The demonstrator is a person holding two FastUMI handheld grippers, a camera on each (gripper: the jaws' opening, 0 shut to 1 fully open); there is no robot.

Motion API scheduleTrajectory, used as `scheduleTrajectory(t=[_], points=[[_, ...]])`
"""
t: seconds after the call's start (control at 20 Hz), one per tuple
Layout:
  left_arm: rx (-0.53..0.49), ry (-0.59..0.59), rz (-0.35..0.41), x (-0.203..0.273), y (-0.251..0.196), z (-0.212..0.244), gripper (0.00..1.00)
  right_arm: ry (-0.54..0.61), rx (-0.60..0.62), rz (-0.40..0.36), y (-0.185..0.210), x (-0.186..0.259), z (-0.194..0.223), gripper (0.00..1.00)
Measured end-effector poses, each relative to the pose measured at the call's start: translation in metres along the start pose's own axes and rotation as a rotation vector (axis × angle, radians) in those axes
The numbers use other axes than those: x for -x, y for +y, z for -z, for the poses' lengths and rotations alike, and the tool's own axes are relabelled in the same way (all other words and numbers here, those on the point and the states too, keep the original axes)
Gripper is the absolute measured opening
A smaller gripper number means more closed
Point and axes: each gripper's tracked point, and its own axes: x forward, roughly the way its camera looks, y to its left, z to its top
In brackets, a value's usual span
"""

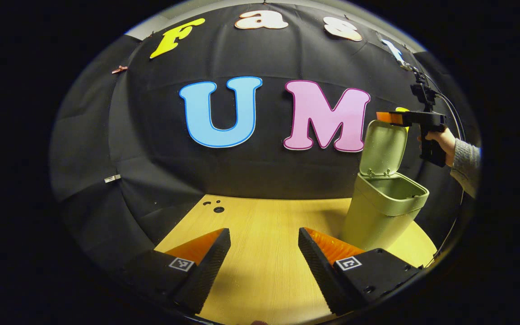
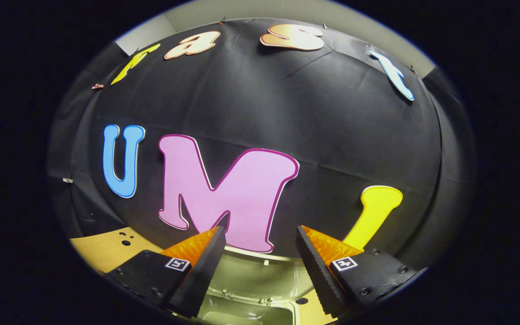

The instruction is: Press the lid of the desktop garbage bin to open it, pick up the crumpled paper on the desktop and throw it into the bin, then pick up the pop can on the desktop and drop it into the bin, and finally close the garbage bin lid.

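Note:
The pale green garbage bin (image 1: 384,207) stands at the right of the wooden table (image 1: 264,271), its lid (image 1: 383,148) raised upright. My left gripper (image 1: 264,234) is open over the table, left of the bin, with nothing between its fingers. In the left gripper view my right gripper (image 1: 386,116) hangs just above the lid's top edge, held by a hand (image 1: 443,140) in a grey sleeve. In the right gripper view my right gripper (image 2: 259,232) is open and empty, directly over the lid (image 2: 255,275) and the bin's mouth (image 2: 242,313).
A few small dark holes (image 1: 217,207) mark the table's far left part. The black cloth wall closes the scene behind the table. A cable (image 1: 454,108) runs from the right gripper's handle.

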Motion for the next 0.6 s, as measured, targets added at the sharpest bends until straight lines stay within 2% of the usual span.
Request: scheduleTrajectory(t=[0.25, 0.45, 0.6], points=[[-0.007, 0.007, 0.022, -0.002, -0.006, 0.002, 0.98, 0.03, -0.042, -0.009, 0.002, 0.013, 0.006, 0.98], [-0.008, -0.01, 0.043, -0.002, -0.008, -0.003, 0.98, 0.032, -0.031, -0.015, 0.007, 0.041, 0.01, 0.98], [-0.005, -0.014, 0.067, 0.001, -0.011, 0.0, 0.98, 0.071, -0.006, -0.022, 0.014, 0.064, 0.029, 0.98]])
